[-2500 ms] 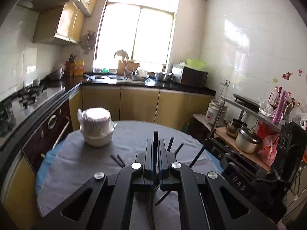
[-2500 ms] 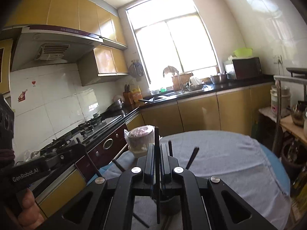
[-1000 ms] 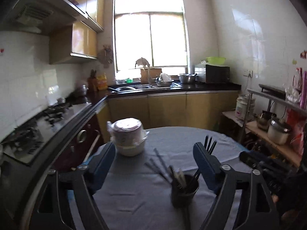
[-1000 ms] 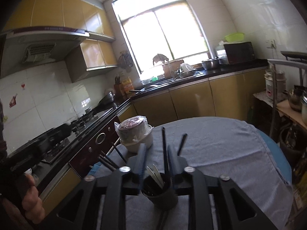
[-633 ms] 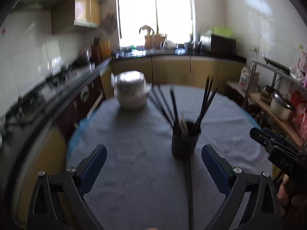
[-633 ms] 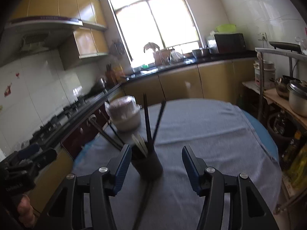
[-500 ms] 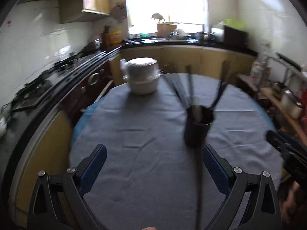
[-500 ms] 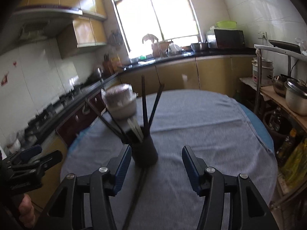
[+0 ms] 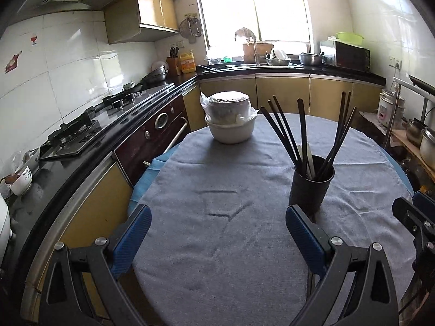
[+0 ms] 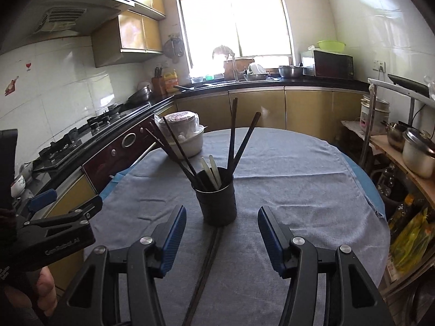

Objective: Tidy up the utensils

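Chopsticks [image 10: 233, 138] stand fanned out in the black holder [image 10: 216, 201] near the middle of the desk [image 10: 312, 190], some leaning left, some right, with a couple of pale utensils [image 10: 212, 171] low among them. One more dark pair [image 10: 206, 269] lies flat on the grey cloth, running from the holder's base toward me between the fingers of my right tool [image 10: 221, 231]. Both tools are spread wide and carry nothing; my left tool [image 9: 217, 233] hangs over bare cloth with the holder just beyond its right finger.

I judge the loose pair is what remains to be put away. The risk is in the pickup: those sticks lie thin and flat on soft fabric, so my pads could pinch the cloth with them, or catch only one stick. Their far ends appear to touch the holder, and dragging them could nudge it. Dropping them in from above, I could knock the leaning sticks and tip the holder. The wrapped stacked bowls [image 9: 230, 119] sit well clear behind.
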`<state>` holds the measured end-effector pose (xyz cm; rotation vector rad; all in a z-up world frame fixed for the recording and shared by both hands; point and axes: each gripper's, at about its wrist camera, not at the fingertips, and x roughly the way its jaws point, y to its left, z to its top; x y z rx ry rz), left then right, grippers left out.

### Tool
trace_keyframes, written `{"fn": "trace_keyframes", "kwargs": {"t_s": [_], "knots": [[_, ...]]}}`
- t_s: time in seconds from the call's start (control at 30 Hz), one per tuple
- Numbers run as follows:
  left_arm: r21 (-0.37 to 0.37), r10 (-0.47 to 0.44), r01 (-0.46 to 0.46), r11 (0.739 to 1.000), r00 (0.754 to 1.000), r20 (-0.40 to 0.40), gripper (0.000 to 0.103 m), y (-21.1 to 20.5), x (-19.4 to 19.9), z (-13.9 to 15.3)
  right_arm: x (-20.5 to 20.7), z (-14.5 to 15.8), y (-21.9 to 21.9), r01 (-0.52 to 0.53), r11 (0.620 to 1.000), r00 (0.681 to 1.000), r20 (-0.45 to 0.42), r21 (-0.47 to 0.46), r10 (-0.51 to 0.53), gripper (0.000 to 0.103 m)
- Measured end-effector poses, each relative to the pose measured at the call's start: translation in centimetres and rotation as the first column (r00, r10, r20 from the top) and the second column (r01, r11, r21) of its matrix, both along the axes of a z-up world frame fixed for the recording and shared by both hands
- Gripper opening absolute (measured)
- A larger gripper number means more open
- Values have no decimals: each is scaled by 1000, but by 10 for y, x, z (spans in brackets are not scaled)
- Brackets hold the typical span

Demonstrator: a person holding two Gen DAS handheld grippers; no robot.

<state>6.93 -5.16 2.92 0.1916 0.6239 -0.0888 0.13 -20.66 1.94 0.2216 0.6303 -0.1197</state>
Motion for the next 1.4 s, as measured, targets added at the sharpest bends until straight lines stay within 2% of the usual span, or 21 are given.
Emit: {"fn": "trace_keyframes", "kwargs": {"t_s": [0.27,0.43,0.57,0.7,0.87,1.17,1.4], "knots": [[-8,-17,17,1000,1000,-9,99,-4,-7,2,-2,-1,-4,10,1000,1000,-11,15,-10,58],[-54,-15,13,998,1000,-22,99,-1,-6,6,-2,-2,-5,13,1000,1000,-16,17,-12,58],[-70,36,-37,997,999,-13,99,3,-6,8,-3,-1,-6,14,1000,1000,-14,18,-14,58],[-50,64,-64,997,998,-6,99,3,-8,12,-5,1,-7,14,1000,1000,-5,22,-14,58],[14,53,-53,999,999,-3,99,-4,-11,14,-7,4,-7,14,1000,1000,8,23,-14,58],[30,6,-4,1000,998,-67,99,-7,-9,12,-10,8,-9,20,1000,1000,14,18,-20,58],[13,12,-11,1000,998,-68,99,-5,-8,13,-8,8,-10,19,1000,1000,5,15,-19,58]]}}
